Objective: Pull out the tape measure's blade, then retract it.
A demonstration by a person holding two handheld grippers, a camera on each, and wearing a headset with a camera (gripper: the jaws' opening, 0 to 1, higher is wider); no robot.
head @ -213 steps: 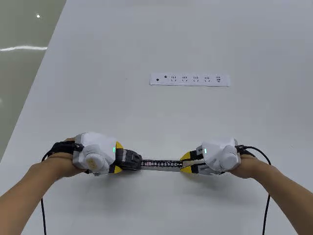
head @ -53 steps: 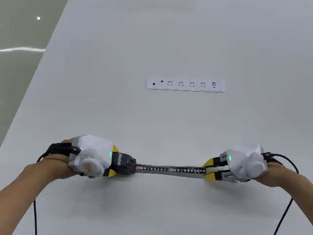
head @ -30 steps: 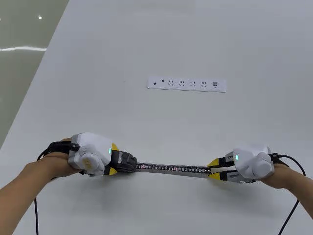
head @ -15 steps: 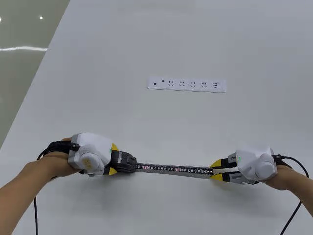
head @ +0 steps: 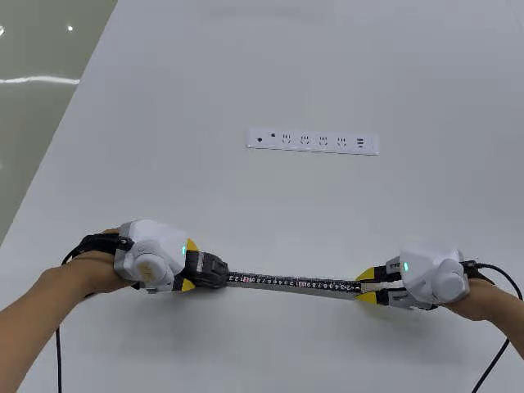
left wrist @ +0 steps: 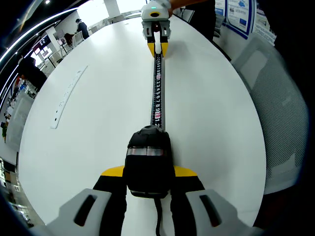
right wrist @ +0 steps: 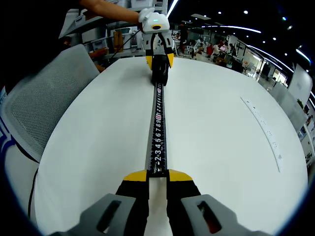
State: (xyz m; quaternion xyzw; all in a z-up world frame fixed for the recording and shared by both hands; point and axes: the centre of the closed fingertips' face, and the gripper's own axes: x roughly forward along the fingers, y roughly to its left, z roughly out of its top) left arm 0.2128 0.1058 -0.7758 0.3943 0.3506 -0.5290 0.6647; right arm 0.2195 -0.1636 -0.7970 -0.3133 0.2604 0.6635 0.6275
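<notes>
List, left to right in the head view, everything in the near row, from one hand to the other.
left gripper → tape measure case clamped in it → blade stretched out over the table → right gripper shut on the blade's end

We seem to be in an open-plan office or lab. We work at a long white table (head: pixel 246 74) with a white power strip (head: pixel 313 141) lying on it, and a grey mesh office chair (right wrist: pixel 42 103) stands just beside it. Farther off we see strips of ceiling lights (right wrist: pixel 256 29), people (right wrist: pixel 212 49) standing about, wall posters (left wrist: pixel 242 7) and a glossy green floor (head: pixel 37 98).
</notes>
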